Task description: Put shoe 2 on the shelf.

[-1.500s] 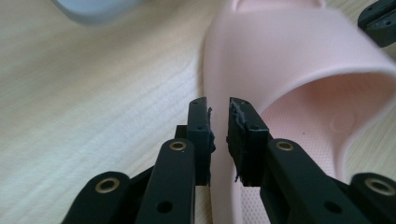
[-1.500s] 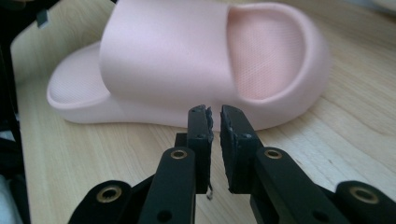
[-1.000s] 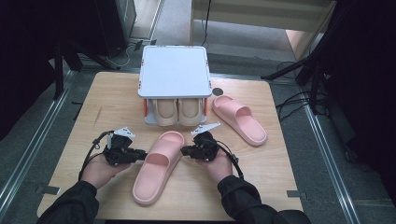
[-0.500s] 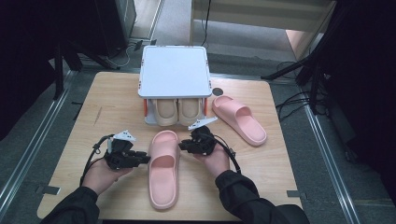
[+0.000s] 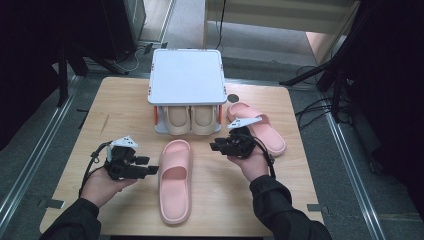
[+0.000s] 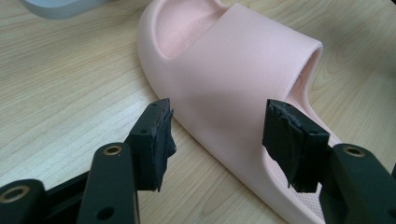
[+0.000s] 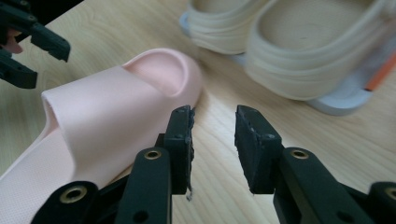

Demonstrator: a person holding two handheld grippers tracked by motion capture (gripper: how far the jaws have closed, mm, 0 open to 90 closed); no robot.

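Since a second ago the near pink slipper [image 5: 175,180] has swung from a slant to lie straight, toe toward the rack, and the right tool [image 5: 218,145] has drawn back from its side and up; the left tool [image 5: 148,166] has barely moved. Both tools have just been opening their jaws. The left tool's jaws stand wide apart just beside the slipper's left edge, pressing on nothing; the right tool's jaws are parted over bare wood, clear of the slipper, gripping nothing

The small white shoe rack [image 5: 186,76] at the far middle of the bench [image 5: 120,105] holds one pair of beige slippers [image 5: 190,120] side by side under its flat top. Count: two beige slippers, two pink ones, one rack, two tools. The second pink slipper [image 5: 257,127] lies slanted to the right of the rack, beyond the right hand [image 5: 252,162]

The left gripper view shows the slipper's strap [image 6: 243,70] and textured footbed close up. The right gripper view shows the beige pair's ribbed soles [image 7: 285,60], and the left tool [image 7: 28,44] beyond the pink slipper [image 7: 102,112]
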